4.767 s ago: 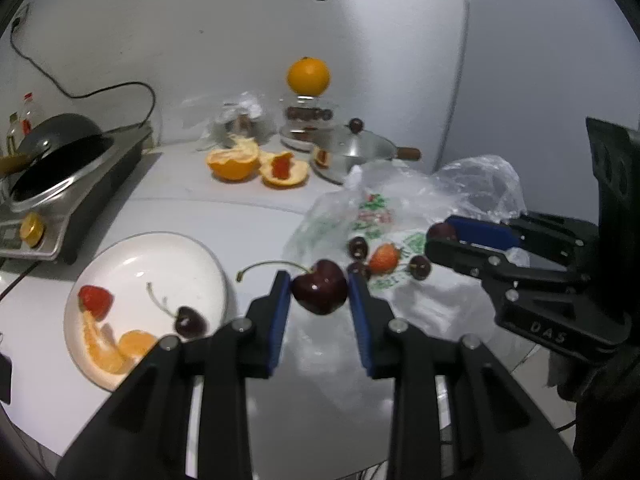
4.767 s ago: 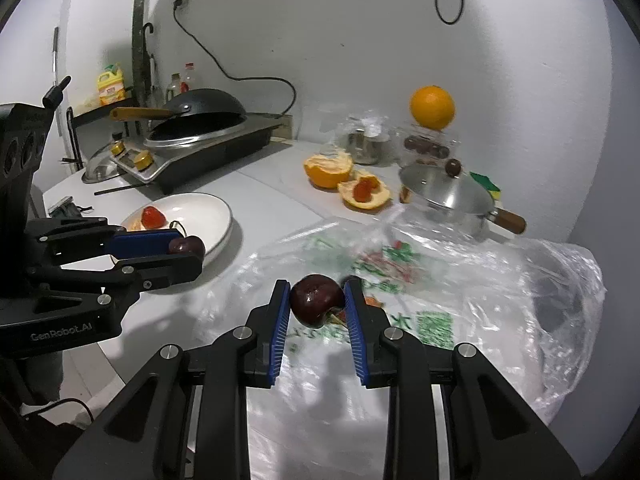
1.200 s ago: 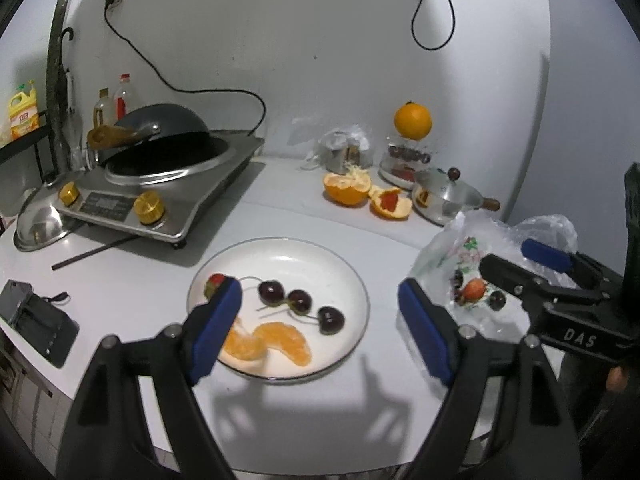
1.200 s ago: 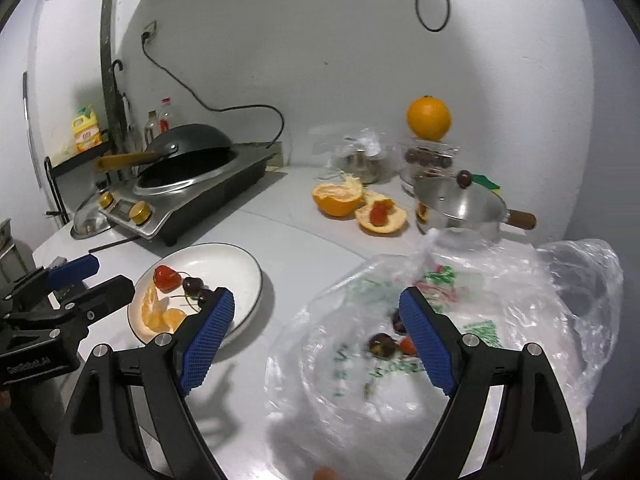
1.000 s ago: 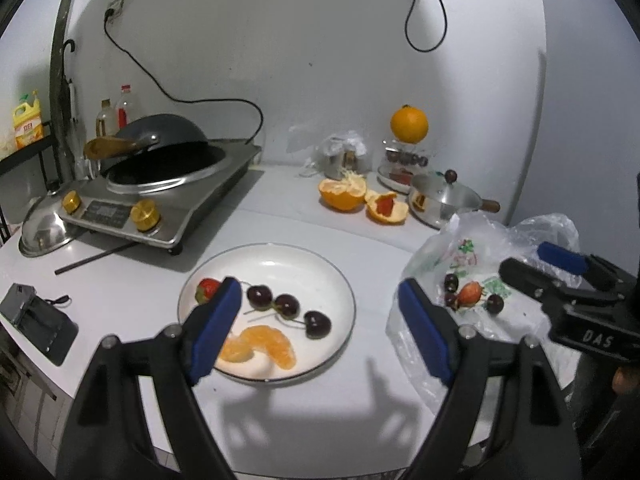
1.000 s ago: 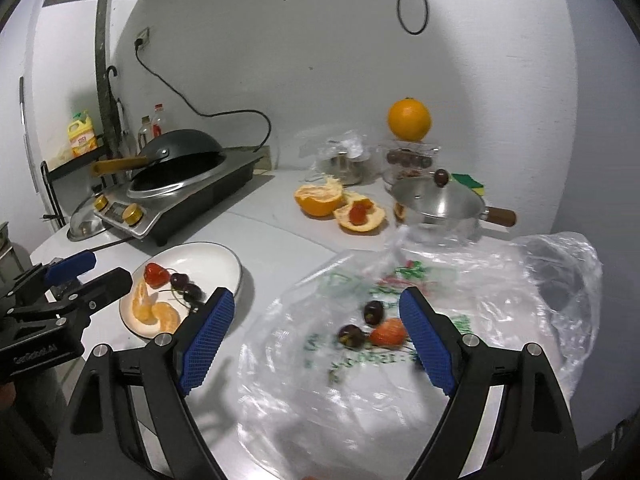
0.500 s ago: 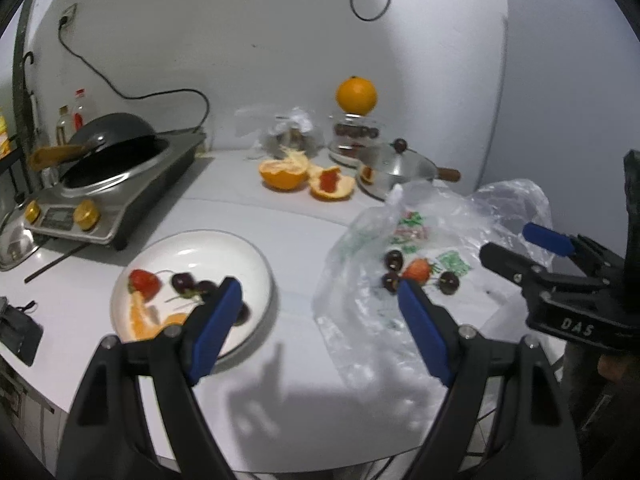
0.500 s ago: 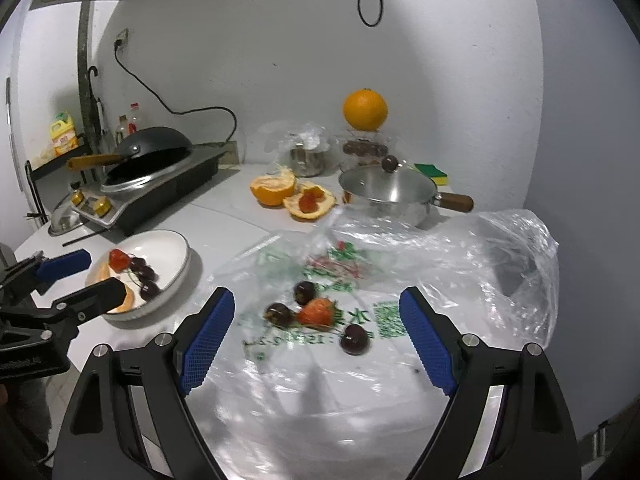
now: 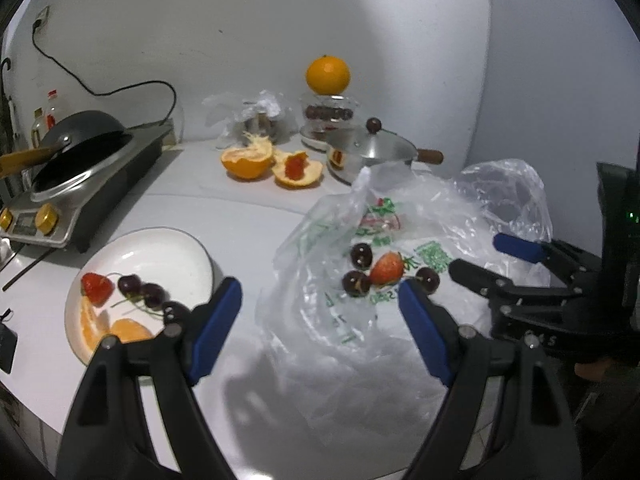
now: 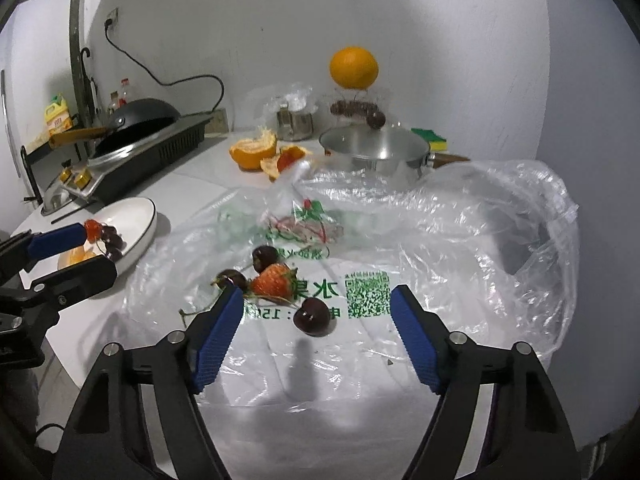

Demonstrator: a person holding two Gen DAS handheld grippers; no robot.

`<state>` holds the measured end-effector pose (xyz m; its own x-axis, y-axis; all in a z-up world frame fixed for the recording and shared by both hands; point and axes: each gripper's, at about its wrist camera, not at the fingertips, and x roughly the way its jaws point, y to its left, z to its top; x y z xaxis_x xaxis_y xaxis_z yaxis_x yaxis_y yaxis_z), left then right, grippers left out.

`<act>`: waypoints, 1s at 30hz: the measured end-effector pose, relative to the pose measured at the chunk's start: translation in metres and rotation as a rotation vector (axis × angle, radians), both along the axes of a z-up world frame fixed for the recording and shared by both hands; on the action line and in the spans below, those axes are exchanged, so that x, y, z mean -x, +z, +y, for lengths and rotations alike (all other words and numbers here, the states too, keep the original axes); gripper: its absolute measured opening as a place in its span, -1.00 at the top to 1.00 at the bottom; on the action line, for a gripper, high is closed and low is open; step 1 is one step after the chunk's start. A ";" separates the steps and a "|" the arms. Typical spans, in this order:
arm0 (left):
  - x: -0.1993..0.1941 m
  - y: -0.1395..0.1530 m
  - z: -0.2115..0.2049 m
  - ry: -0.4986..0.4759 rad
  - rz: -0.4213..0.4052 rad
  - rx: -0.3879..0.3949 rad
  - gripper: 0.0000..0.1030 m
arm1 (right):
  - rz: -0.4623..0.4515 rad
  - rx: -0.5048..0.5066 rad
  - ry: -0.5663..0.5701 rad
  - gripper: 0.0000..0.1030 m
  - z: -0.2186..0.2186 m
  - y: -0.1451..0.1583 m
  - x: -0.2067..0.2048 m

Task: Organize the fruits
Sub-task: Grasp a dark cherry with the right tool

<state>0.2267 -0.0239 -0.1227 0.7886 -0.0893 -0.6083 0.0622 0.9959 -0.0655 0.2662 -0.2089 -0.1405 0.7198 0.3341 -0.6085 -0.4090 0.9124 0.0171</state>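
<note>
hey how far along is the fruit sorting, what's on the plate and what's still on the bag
Done: the plate holds a strawberry, cherries and orange segments. In hand: nothing; the left gripper and right gripper are both open and empty over the bag, the right one's jaws having just narrowed a little. Left: three cherries and one strawberry on the bag.

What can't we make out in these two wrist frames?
- White plate, left wrist view: its near rim and part of the orange segments sit behind the left gripper's finger.
- Same plate, right wrist view: the left gripper covers much of the fruit.
- Glass jar under the whole orange: contents too small to identify.
- Pot, right wrist view: base hidden by the plastic bag.
</note>
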 end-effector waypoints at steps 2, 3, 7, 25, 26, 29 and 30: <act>-0.004 -0.003 -0.003 -0.005 0.006 -0.005 -0.59 | 0.014 0.005 0.009 -0.45 0.001 -0.005 -0.004; -0.006 -0.004 -0.004 -0.007 0.010 -0.008 -0.59 | 0.025 0.008 0.017 -0.39 0.002 -0.007 -0.006; -0.014 -0.010 -0.006 -0.008 0.020 -0.007 -0.59 | 0.065 0.027 0.049 -0.21 0.007 -0.017 -0.016; -0.041 -0.030 -0.008 -0.026 0.051 -0.017 -0.59 | 0.167 0.106 0.116 0.32 0.020 -0.044 -0.040; -0.043 -0.030 -0.009 -0.029 0.051 -0.021 -0.59 | 0.168 0.108 0.119 0.34 0.021 -0.044 -0.041; -0.044 -0.027 -0.013 -0.043 0.041 -0.040 -0.59 | 0.172 0.110 0.126 0.40 0.022 -0.046 -0.042; -0.044 -0.027 -0.014 -0.047 0.040 -0.046 -0.59 | 0.172 0.109 0.129 0.40 0.021 -0.046 -0.042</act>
